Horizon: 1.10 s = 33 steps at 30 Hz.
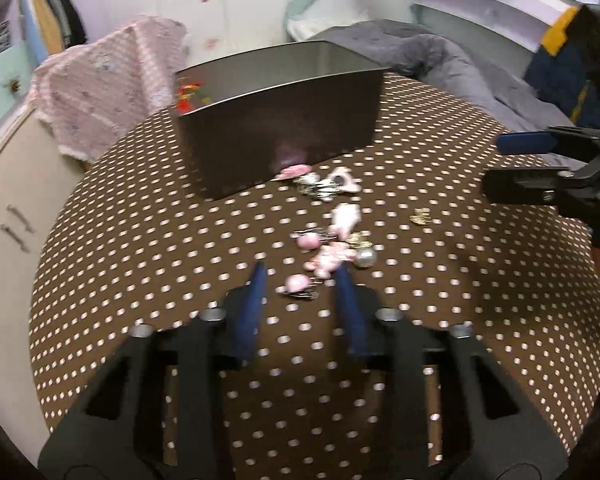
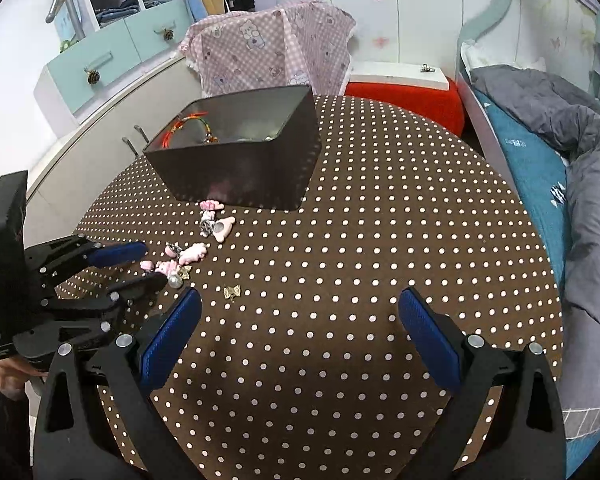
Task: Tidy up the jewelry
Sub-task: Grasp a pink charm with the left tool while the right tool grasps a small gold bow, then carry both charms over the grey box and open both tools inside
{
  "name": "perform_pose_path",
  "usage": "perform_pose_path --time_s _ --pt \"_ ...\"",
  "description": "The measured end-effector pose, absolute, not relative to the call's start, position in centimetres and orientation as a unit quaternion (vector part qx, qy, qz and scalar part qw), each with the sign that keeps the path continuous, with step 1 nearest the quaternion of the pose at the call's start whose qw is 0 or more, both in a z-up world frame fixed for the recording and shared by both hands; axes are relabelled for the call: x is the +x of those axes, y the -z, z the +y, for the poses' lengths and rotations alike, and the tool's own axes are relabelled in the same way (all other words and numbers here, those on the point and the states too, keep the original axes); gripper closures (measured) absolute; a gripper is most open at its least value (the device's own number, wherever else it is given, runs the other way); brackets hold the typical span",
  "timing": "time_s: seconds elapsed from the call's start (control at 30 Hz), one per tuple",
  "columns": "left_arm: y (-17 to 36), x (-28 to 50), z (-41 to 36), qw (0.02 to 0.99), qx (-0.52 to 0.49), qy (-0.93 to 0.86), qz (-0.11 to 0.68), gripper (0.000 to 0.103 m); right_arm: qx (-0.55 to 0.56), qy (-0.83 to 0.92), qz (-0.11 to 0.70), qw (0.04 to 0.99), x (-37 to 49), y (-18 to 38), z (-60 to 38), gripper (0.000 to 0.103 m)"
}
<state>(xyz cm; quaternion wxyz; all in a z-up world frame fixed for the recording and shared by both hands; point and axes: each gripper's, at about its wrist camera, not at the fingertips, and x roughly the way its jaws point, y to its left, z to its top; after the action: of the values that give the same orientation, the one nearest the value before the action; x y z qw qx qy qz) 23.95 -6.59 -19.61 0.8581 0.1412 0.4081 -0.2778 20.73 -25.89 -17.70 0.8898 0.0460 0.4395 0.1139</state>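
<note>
both empty: left hand-held gripper (image 1: 300, 276) part-open around a pink charm (image 1: 296, 282); right hand-held gripper (image 2: 300, 304) spread wide.

Polka-dot tablecloth (image 2: 360, 240), pink bear-print cloth (image 2: 272, 52), grey duvet (image 2: 580, 152), red cushion (image 2: 412, 100).

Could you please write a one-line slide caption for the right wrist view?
Open right gripper above the polka-dot tablecloth, left gripper beside scattered pink trinkets, dark metal box behind.
</note>
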Motion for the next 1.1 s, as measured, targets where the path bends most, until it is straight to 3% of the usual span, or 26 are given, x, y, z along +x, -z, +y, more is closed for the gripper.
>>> perform_pose_path --time_s 0.03,0.3,0.37,0.53,0.57,0.63,0.67,1.1 --pt "19.6 23.8 -6.7 0.855 0.139 0.288 0.408 0.086 0.045 -0.114 0.441 0.889 20.7 17.8 -25.8 0.008" --pt "18.9 22.5 -5.4 0.865 0.115 0.274 0.405 0.086 0.021 -0.149 0.439 0.886 20.8 18.9 -23.3 0.008" --pt "18.6 22.2 -4.9 0.870 0.106 0.266 0.401 0.086 0.005 -0.159 0.438 0.885 21.0 19.3 -22.2 0.014" --pt "17.9 21.9 -3.1 0.880 0.084 0.246 0.398 0.086 -0.033 -0.161 0.431 0.887 21.5 20.1 -20.4 0.049" --pt "17.7 21.7 -2.8 0.881 0.076 0.245 0.398 0.086 -0.044 -0.158 0.429 0.888 21.4 20.1 -20.1 0.052" --pt "17.5 21.7 -2.5 0.883 0.067 0.244 0.396 0.086 -0.054 -0.161 0.427 0.888 21.4 20.1 -20.0 0.074" --pt "17.4 21.6 -2.5 0.884 0.066 0.243 0.395 0.086 -0.056 -0.167 0.427 0.887 21.3 20.1 -19.9 0.090" --pt "15.2 21.6 -2.1 0.893 0.050 0.248 0.371 0.086 -0.025 -0.199 0.412 0.889 19.9 18.1 -21.3 0.092"
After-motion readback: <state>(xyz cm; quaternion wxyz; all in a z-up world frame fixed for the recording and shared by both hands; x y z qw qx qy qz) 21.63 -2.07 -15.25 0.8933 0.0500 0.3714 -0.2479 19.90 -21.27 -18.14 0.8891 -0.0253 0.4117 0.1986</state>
